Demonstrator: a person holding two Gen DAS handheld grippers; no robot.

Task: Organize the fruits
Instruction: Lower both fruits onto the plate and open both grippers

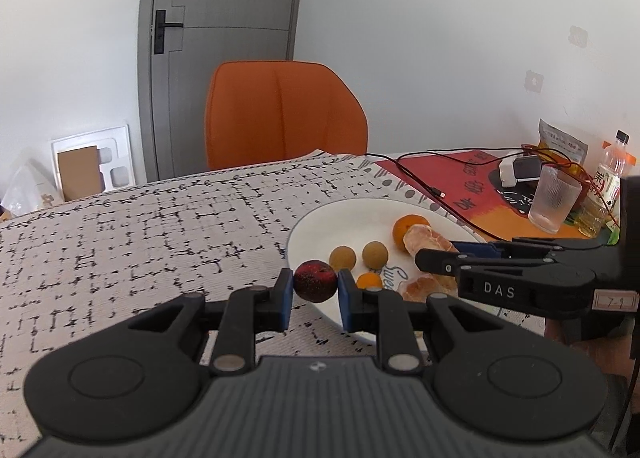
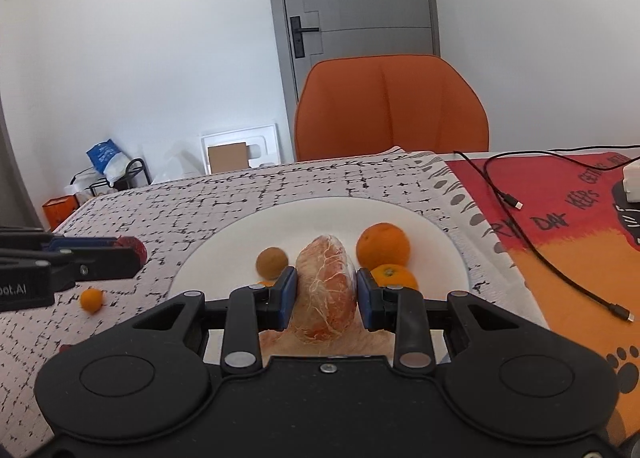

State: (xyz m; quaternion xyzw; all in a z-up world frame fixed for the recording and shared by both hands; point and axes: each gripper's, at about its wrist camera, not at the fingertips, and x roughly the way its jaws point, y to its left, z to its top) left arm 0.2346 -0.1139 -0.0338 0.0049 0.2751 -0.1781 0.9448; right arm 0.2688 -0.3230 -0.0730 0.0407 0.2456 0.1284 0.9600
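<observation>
Your left claw [image 1: 315,287] pinches a dark red fruit [image 1: 315,280] at the plate [image 1: 320,222] rim; your right claw [image 2: 326,290] pinches a peeled citrus chunk [image 2: 326,286] over the plate.

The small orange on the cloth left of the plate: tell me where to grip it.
Grip the small orange across its widest middle, coming from above. It is round and sits alone on the cloth, clear of the plate, so either side suits.
</observation>
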